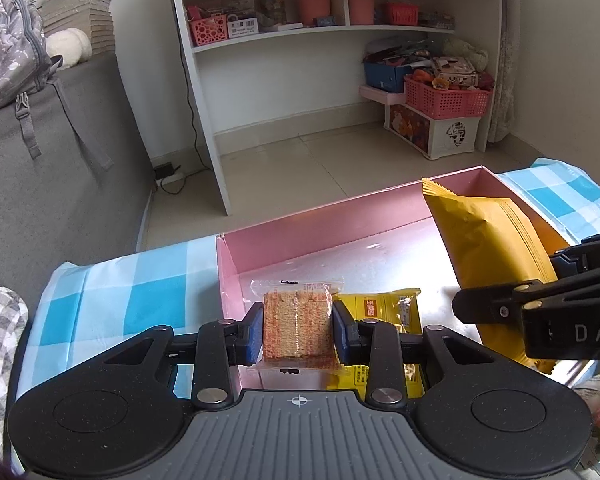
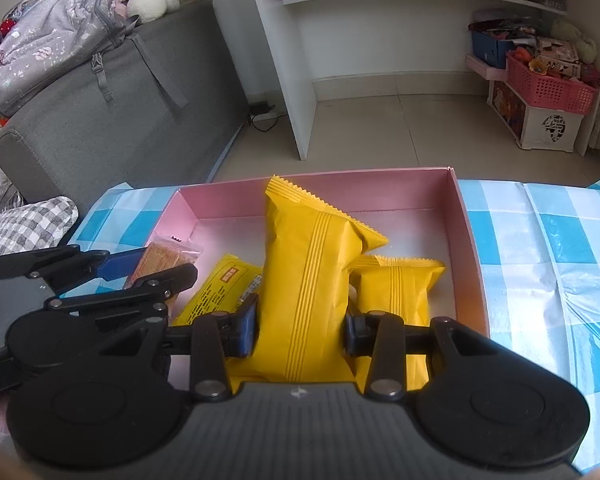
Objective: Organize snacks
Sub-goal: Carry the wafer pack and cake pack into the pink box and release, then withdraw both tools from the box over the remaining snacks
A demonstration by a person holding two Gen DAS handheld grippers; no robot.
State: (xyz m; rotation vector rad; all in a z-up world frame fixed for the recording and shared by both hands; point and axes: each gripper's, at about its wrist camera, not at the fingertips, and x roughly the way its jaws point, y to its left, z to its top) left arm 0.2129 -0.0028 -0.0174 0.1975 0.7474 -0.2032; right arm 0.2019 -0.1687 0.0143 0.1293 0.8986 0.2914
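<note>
Two hand-held grippers clench snacks over the pink box (image 2: 470,240): left (image 1: 298,330) crackers (image 1: 298,320), right (image 2: 300,326) yellow pack (image 2: 308,280).

A white shelf unit (image 1: 268,36) stood at the back wall, pink baskets (image 1: 209,30) on its shelf. Left of it sat a grey sofa (image 1: 60,168) with a backpack (image 1: 8,60) on top.

left tool (image 1: 298,326): tilted downward, blue pads clamped on both sides of a clear-wrapped cracker pack (image 1: 297,324) | right tool (image 2: 300,330): tilted downward, pads pressed into a tall yellow snack bag (image 2: 308,280), held upright | the two tools close together, left one just left of the right one
</note>
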